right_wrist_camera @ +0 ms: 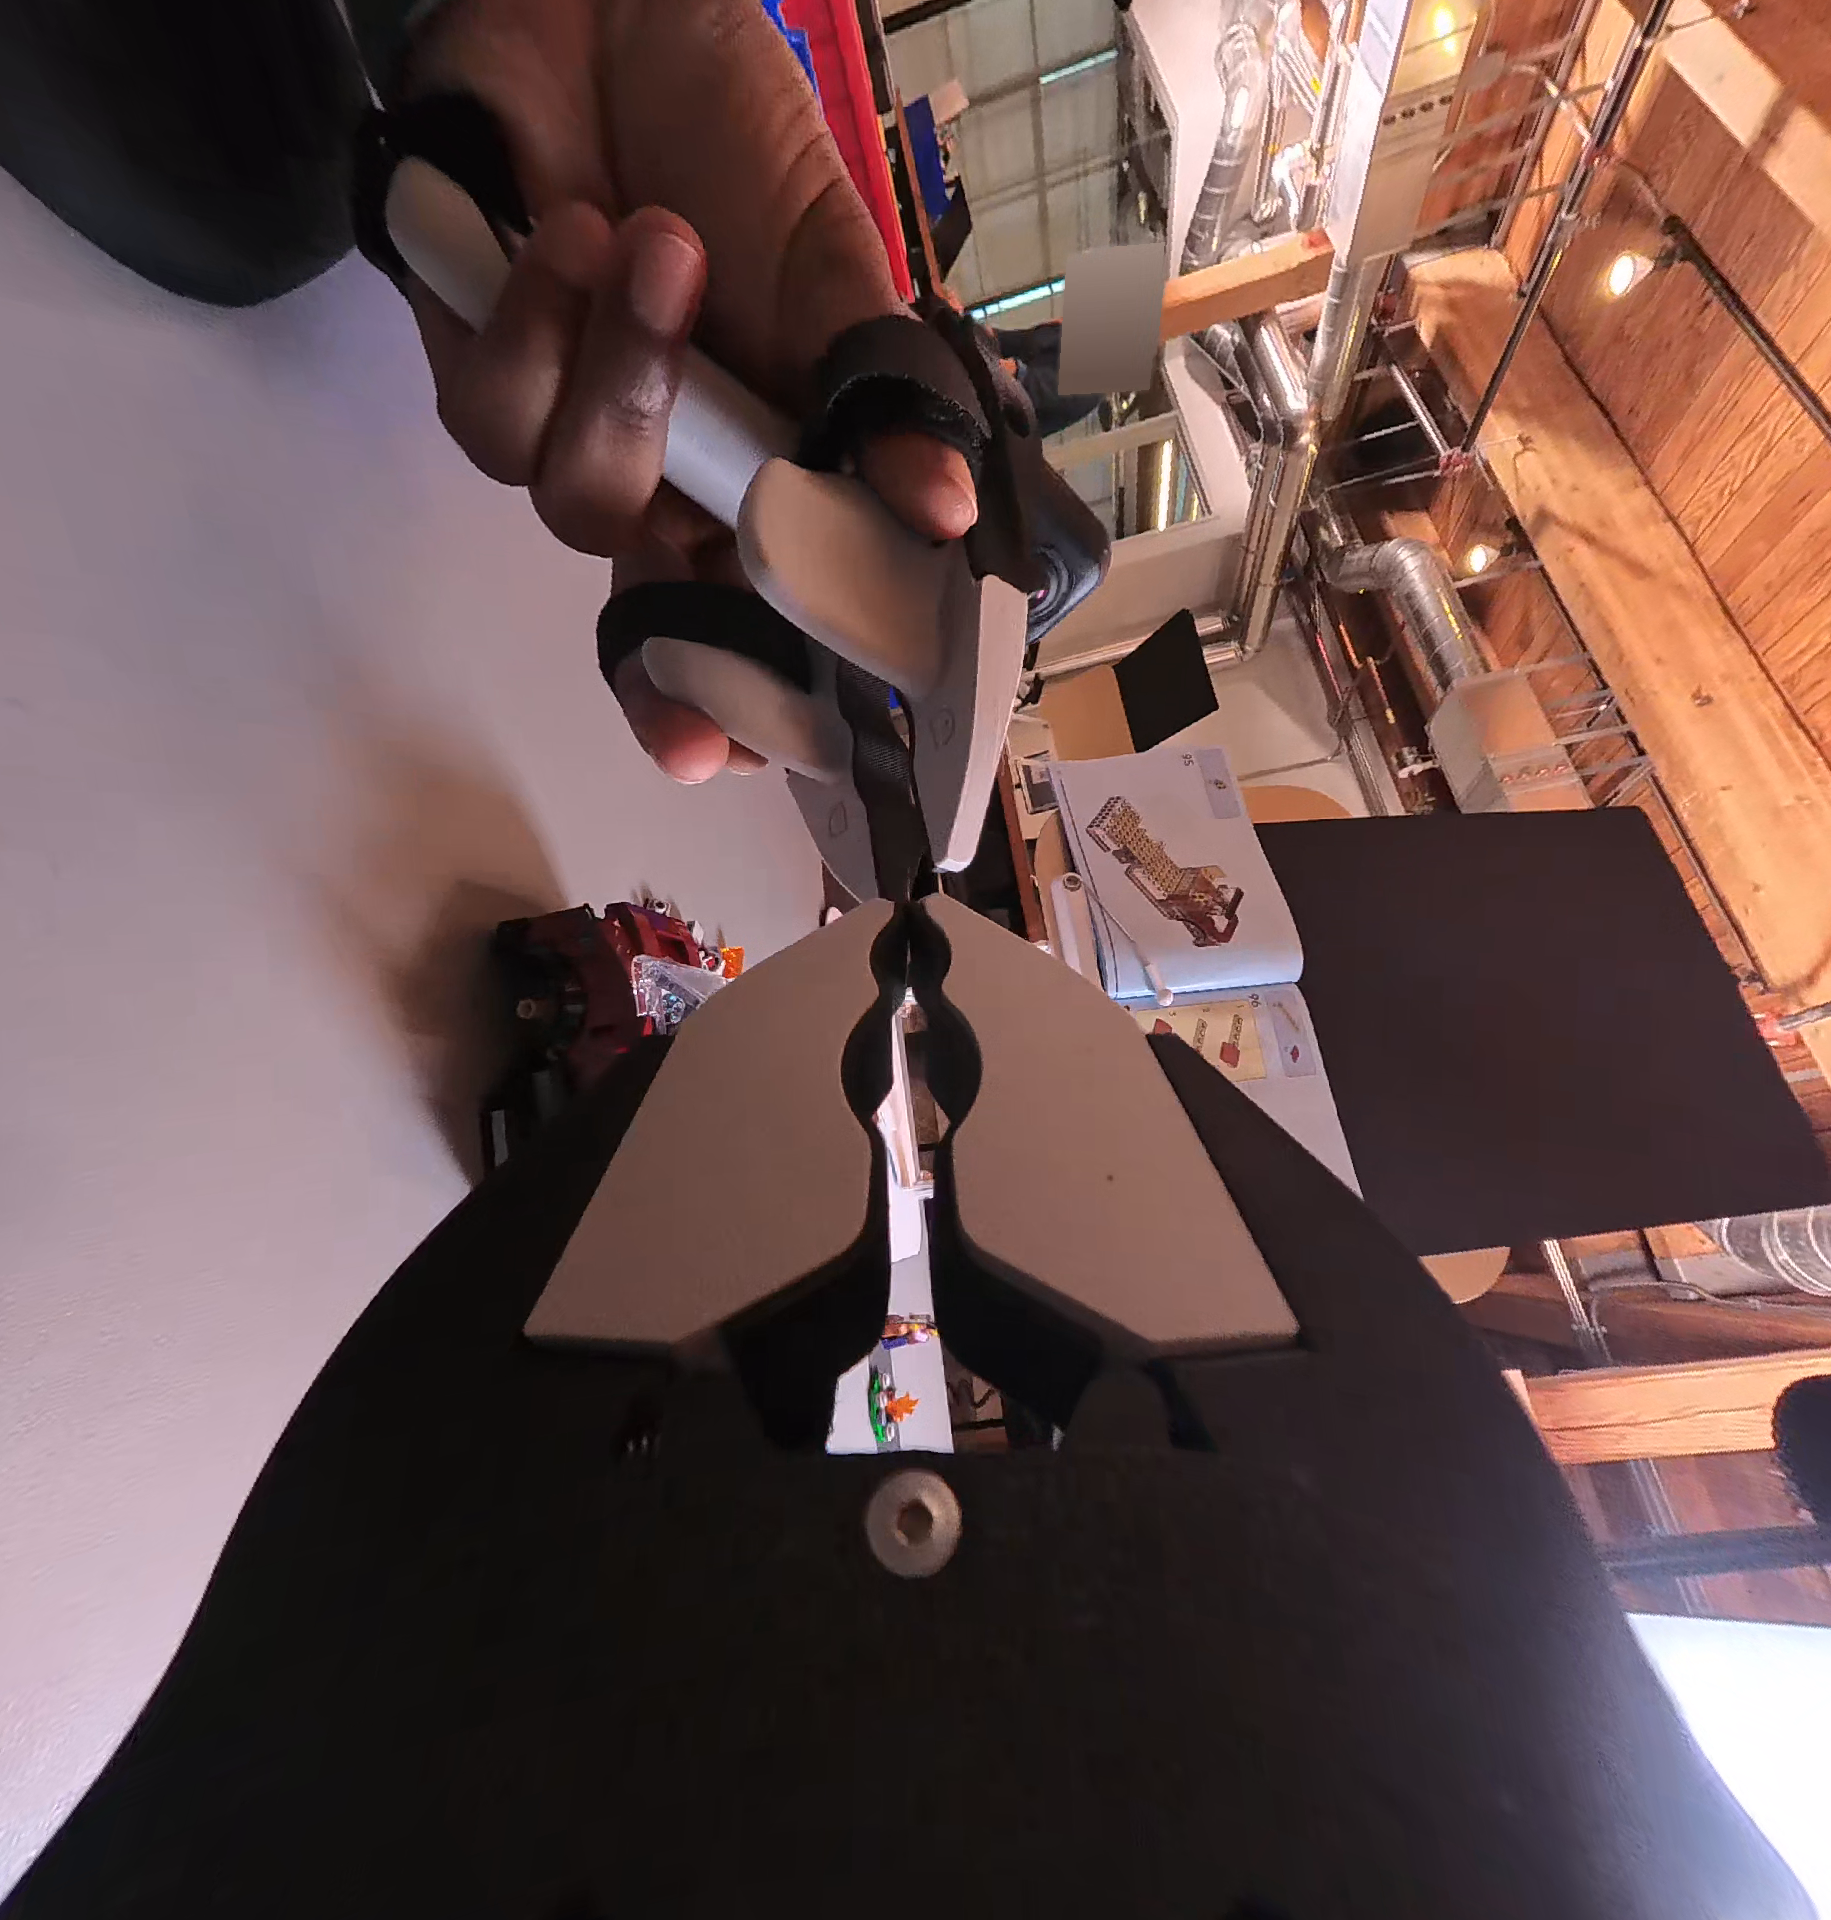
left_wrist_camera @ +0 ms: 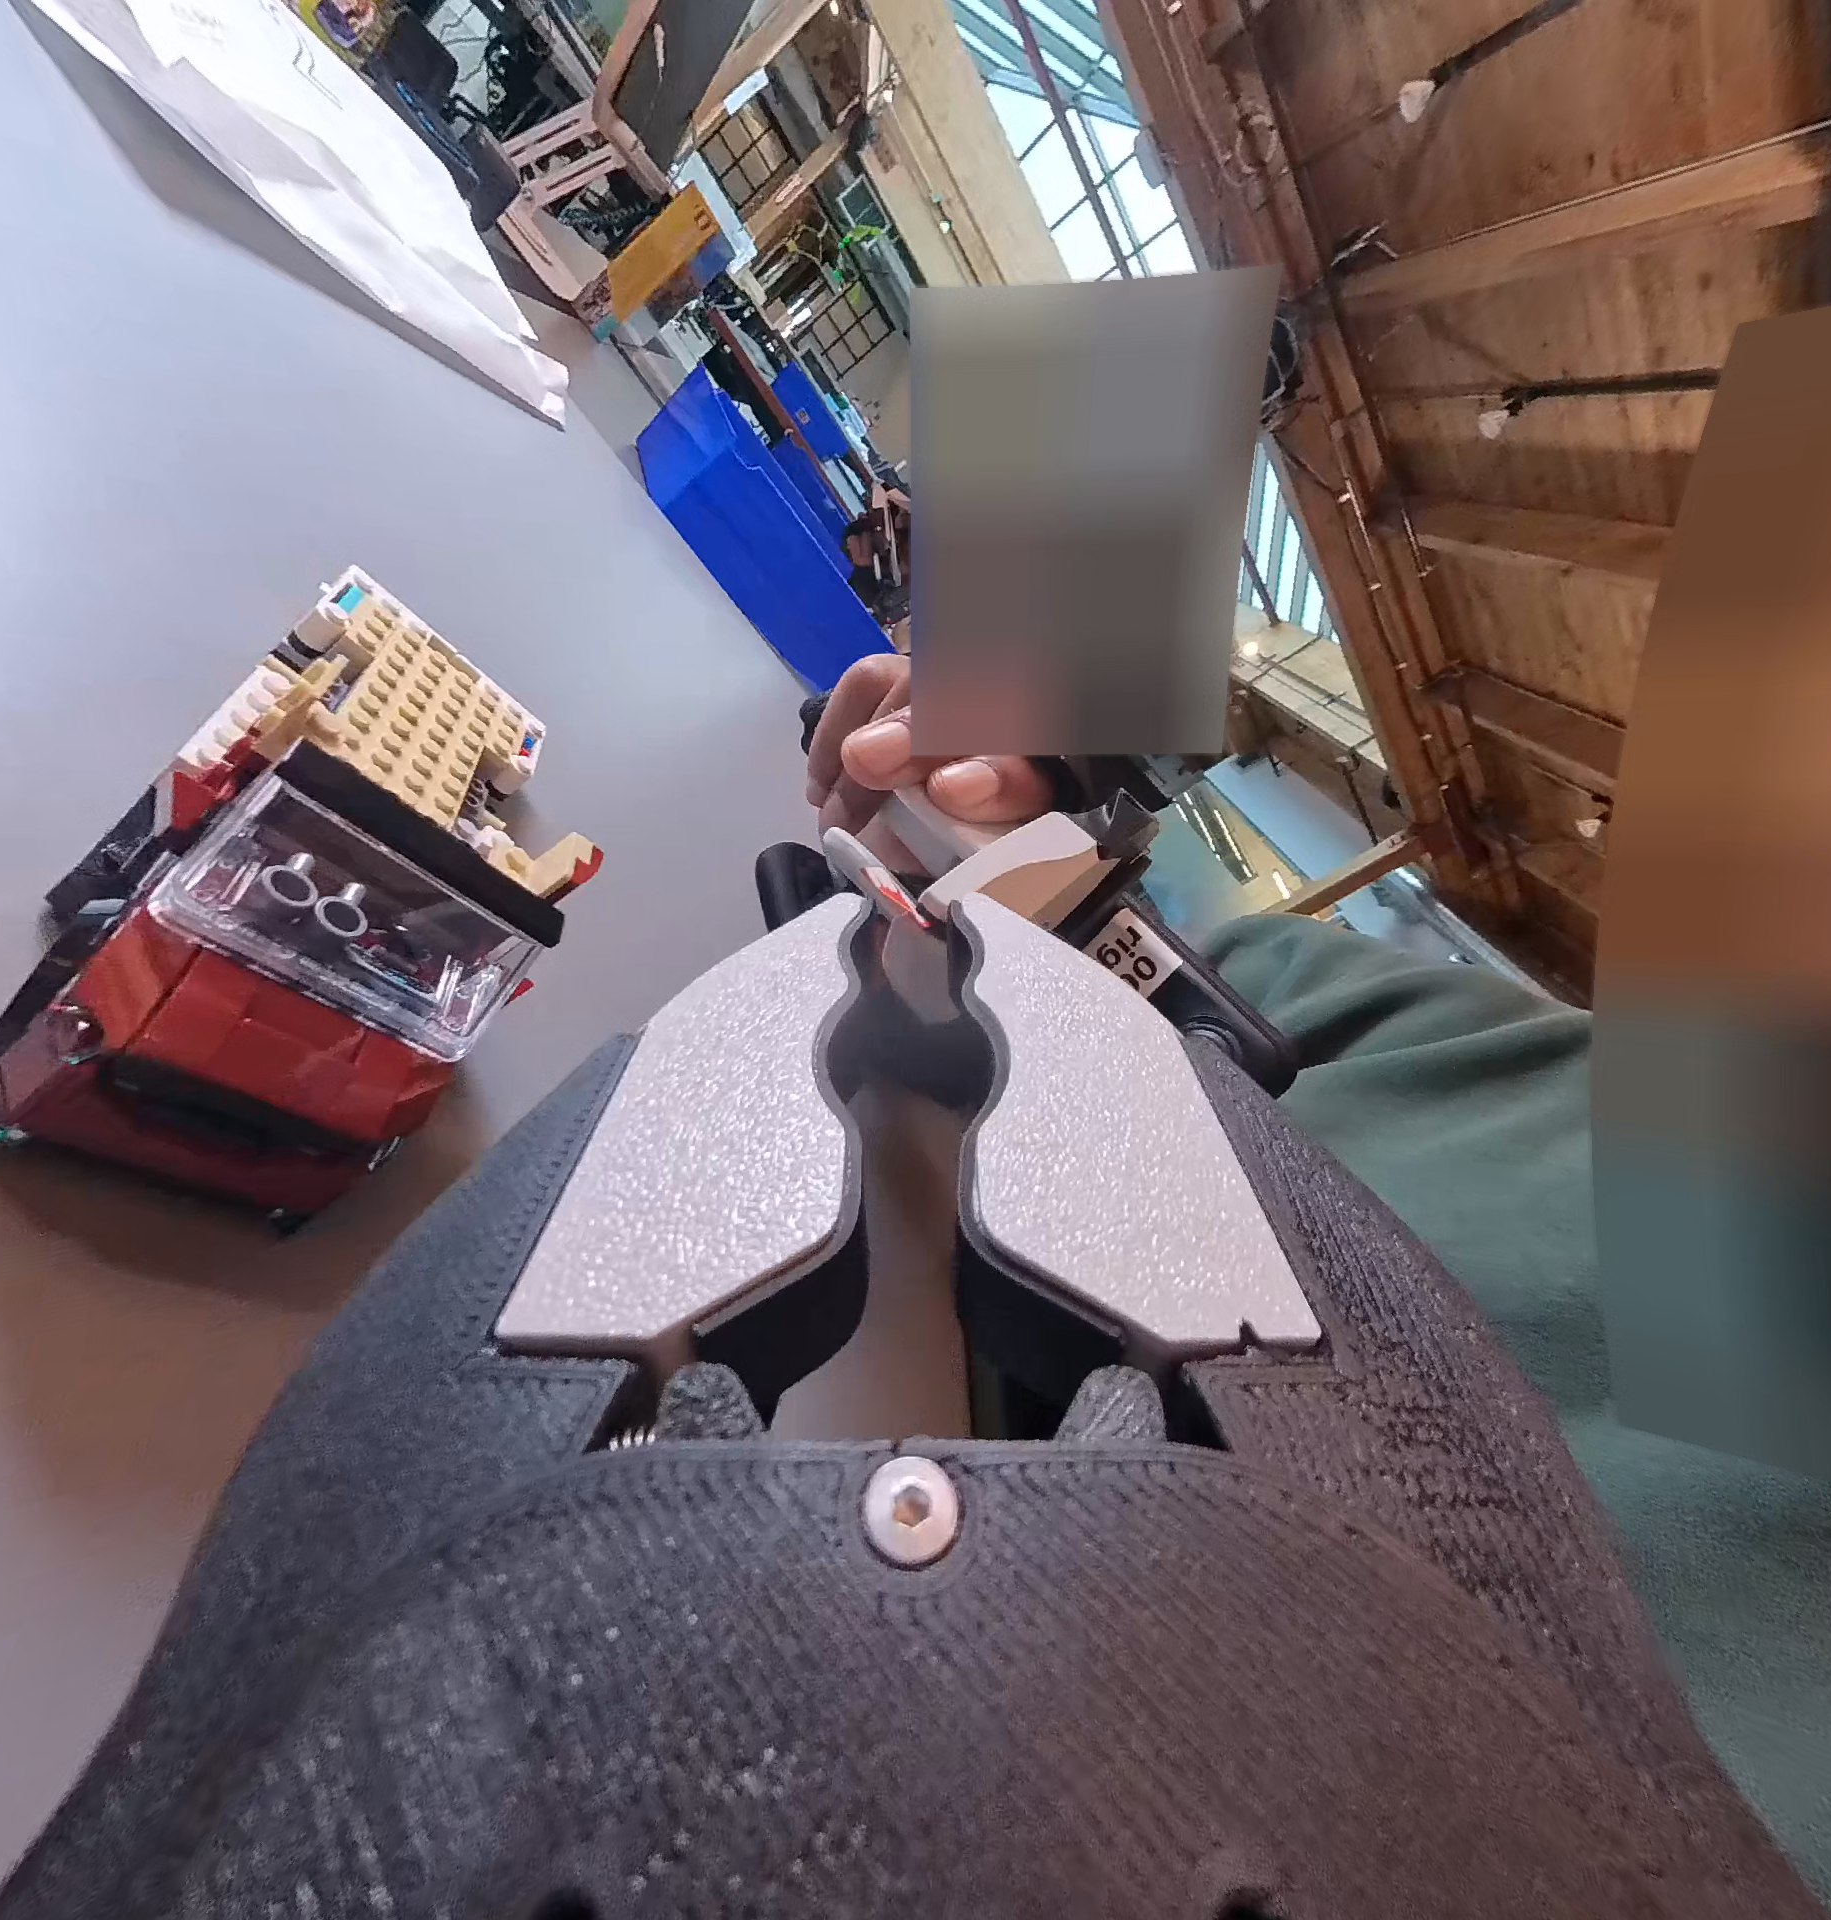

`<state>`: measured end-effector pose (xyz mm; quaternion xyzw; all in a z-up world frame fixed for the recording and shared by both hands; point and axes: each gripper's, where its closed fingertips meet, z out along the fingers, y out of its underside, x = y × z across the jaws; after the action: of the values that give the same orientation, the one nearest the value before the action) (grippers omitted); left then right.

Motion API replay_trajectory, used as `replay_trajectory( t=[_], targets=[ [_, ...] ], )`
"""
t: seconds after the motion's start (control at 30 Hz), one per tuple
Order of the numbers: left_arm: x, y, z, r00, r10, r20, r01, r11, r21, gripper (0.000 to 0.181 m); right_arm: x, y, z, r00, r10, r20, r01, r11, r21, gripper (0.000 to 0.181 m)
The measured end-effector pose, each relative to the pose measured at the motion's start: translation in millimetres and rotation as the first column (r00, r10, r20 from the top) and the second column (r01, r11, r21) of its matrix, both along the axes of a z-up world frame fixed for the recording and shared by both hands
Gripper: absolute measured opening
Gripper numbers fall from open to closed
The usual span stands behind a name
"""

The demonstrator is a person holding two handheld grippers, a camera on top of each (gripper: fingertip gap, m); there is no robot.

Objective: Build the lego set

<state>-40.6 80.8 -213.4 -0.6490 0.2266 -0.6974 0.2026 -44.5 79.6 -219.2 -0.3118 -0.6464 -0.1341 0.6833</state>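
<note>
A partly built red Lego vehicle [left_wrist_camera: 267, 935] with a tan studded roof and a clear windscreen lies on the grey table [left_wrist_camera: 163, 468]. It also shows in the right wrist view [right_wrist_camera: 599, 977]. My left gripper [left_wrist_camera: 911, 920] is raised to the right of the vehicle and is shut on a small red piece [left_wrist_camera: 909, 906]. My right gripper [right_wrist_camera: 911, 914] is held by a hand [left_wrist_camera: 890, 758] and meets the left gripper tip to tip, with its tips closed. I cannot tell whether it pinches the piece too.
An open instruction booklet [right_wrist_camera: 1181, 883] lies beyond the gripper tips, next to a black board [right_wrist_camera: 1513, 1018]. A white paper bag [left_wrist_camera: 319, 177] lies at the far end of the table. Blue bins [left_wrist_camera: 745, 499] stand past the table edge. A green sleeve [left_wrist_camera: 1462, 1195] is at the right. Less than 4 cm separates the two grippers' tips.
</note>
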Motion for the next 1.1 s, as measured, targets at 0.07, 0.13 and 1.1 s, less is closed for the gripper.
replay_trajectory(
  t=[0.07,0.13,1.1],
  targets=[
    [0.7,-1.4,1.2,1.000,-0.003,0.004,0.003,1.000,-0.004,0.012,0.0,0.1,-0.3,1.000,-0.002,0.001,0.002,1.000,-0.002,0.000],
    [1.6,-2.2,0.2,1.000,-0.002,-0.004,0.002,1.000,0.005,0.011,-0.4,0.2,-1.4,1.000,-0.005,0.005,0.005,1.000,-0.003,0.000],
    [3.2,0.0,1.2,0.999,0.032,0.004,-0.033,0.999,0.013,0.000,0.6,2.5,-0.9,1.000,-0.011,-0.014,0.011,1.000,-0.010,0.000]
  ],
)
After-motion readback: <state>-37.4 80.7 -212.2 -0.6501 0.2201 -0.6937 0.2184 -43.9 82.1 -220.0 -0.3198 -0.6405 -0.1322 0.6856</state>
